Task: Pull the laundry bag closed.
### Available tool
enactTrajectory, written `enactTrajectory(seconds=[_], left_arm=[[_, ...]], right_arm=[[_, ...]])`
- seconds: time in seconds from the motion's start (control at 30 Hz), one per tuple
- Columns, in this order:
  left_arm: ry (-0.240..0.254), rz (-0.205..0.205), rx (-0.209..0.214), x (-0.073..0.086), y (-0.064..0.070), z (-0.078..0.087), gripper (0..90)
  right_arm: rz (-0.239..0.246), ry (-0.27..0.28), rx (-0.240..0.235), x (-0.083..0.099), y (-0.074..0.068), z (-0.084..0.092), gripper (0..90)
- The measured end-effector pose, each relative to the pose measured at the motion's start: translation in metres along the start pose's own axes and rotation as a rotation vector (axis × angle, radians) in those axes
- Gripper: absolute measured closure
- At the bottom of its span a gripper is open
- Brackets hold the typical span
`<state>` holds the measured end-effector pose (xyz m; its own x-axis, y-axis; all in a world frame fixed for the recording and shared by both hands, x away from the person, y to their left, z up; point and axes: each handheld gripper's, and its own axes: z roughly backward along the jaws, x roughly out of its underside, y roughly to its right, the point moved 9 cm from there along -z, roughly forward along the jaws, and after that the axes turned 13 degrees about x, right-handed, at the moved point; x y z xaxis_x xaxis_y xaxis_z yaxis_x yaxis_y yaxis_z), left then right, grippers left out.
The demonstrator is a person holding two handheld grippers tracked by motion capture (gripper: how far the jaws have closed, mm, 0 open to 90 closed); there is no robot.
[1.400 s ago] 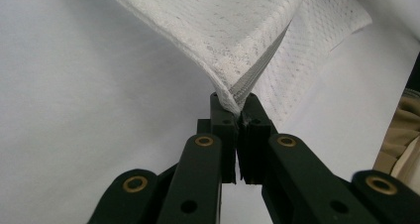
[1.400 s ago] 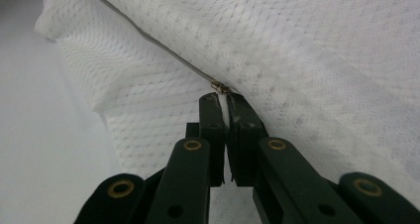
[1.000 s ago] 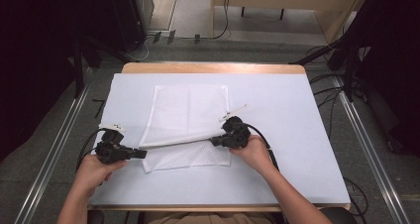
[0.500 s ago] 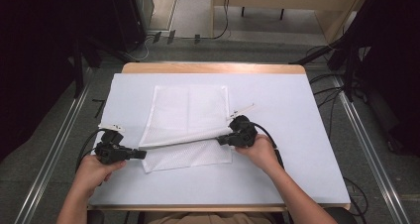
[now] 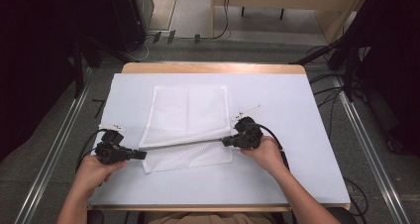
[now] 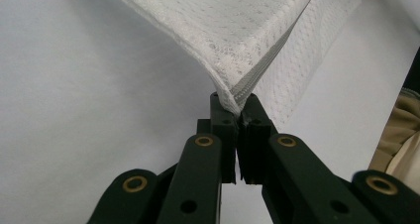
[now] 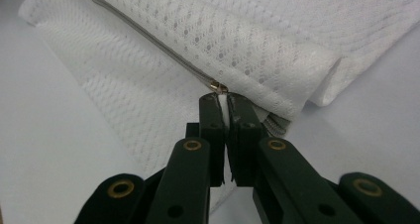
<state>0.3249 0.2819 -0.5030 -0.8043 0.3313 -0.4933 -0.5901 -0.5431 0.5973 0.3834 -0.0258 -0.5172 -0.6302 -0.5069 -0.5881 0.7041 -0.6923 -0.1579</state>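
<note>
The white mesh zippered laundry bag (image 5: 187,122) lies a little left of the middle of the white-covered table (image 5: 297,115), and you hold its grey zipper edge (image 5: 183,145) stretched taut: your left gripper (image 6: 236,110) is clamped tight on one corner, your right gripper (image 7: 223,102) pinched on the fabric just beside the brass zipper pull (image 7: 218,86). Bare white surface spreads on every side of the bag. Beyond the table's wooden far edge (image 5: 213,68) lie grey floor and cables, with dark stands at both sides.

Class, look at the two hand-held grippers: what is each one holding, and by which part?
Both hold the white mesh bag. The left hand-held gripper pinches one corner of its zipper edge; the right hand-held gripper pinches the other end, beside the zipper pull.
</note>
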Motion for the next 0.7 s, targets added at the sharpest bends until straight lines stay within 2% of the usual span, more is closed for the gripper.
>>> enactTrajectory(seconds=[0.1,0.17,0.23,0.27,0.3,0.33,0.37,0.47,0.5,0.53,0.63,0.7], left_arm=[[0.011,-0.017,-0.001,-0.001,-0.001,0.000,84.8],[0.008,-0.011,-0.002,0.000,-0.001,0.000,83.3],[0.009,-0.001,-0.003,-0.001,-0.002,0.000,76.8],[0.017,-0.002,0.002,-0.002,-0.002,0.000,73.9],[0.024,0.000,0.013,-0.003,-0.001,-0.001,67.9],[0.027,0.005,0.029,-0.004,0.000,-0.001,67.9],[0.026,0.015,0.037,-0.005,0.000,-0.001,63.3],[0.025,0.004,0.021,-0.007,0.001,-0.002,57.6],[0.029,0.000,0.016,-0.008,0.001,-0.002,55.0],[0.035,-0.009,0.015,-0.009,0.001,-0.001,55.0],[0.062,-0.025,-0.007,-0.013,0.001,0.002,50.4],[0.088,-0.037,-0.024,-0.016,-0.001,0.004,46.6]], right_arm=[[-0.006,-0.001,-0.013,0.000,0.000,0.000,87.4],[-0.005,0.000,-0.013,0.000,0.000,0.000,87.1],[0.009,0.011,-0.003,-0.001,0.000,0.000,86.7],[0.011,0.025,0.007,-0.002,0.000,0.002,82.3],[0.017,0.035,0.008,-0.003,0.000,0.002,81.4],[0.017,0.035,0.008,-0.003,0.000,0.002,81.4],[0.016,0.041,0.008,-0.004,0.000,0.003,79.4],[0.009,0.052,0.020,-0.005,0.003,0.004,73.5],[0.015,0.067,0.031,-0.007,0.004,0.004,66.7],[0.015,0.067,0.031,-0.007,0.004,0.004,66.7],[0.014,0.093,0.048,-0.009,0.005,0.005,55.0],[0.019,0.108,0.052,-0.010,0.006,0.007,51.0]])
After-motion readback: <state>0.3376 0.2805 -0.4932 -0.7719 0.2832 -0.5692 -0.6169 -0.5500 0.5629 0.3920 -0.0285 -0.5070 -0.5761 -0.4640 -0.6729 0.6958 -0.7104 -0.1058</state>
